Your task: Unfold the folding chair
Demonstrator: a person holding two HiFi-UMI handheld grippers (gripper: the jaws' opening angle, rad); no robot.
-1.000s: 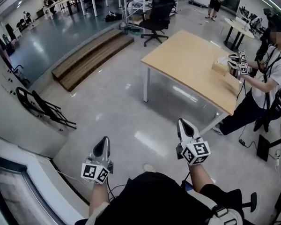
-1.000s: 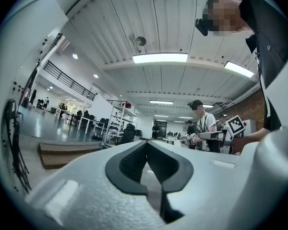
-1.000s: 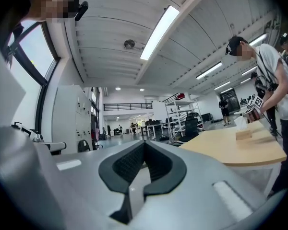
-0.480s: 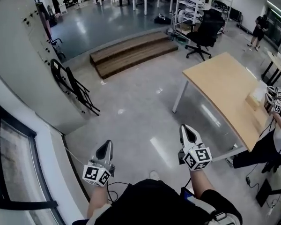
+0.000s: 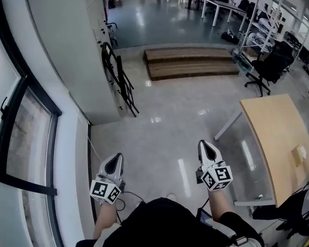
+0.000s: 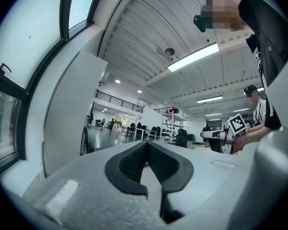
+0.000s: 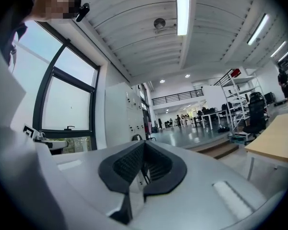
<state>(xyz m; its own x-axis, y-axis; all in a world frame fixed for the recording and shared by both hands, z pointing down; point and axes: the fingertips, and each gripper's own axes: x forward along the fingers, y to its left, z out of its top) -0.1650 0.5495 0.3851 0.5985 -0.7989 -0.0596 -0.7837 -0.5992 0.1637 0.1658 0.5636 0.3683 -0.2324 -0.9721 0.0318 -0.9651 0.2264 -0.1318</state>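
While folding chair [image 5: 117,81] leans folded against white cabinet [image 5: 67,35], kept out of walkway, unfolding not begun. Open floor [image 5: 165,127] between chair and person. Left gripper [image 5: 114,159], right gripper [image 5: 206,145] level, jaws closed, empty, likely carried for approach. Table [image 5: 278,133] at right.

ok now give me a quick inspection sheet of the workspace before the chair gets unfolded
surface: glossy grey floor, reflecting the ceiling lights
job's things: folding chair, black, folded flat, leaning against the white cabinet, untouched
clutter: small pale box on the wooden table
grippers: left gripper and right gripper both shut, nothing between the jaws, well short of the chair
cables: thin light cable on the floor along the wall base
surroundings: window at left, wooden steps, black office chair
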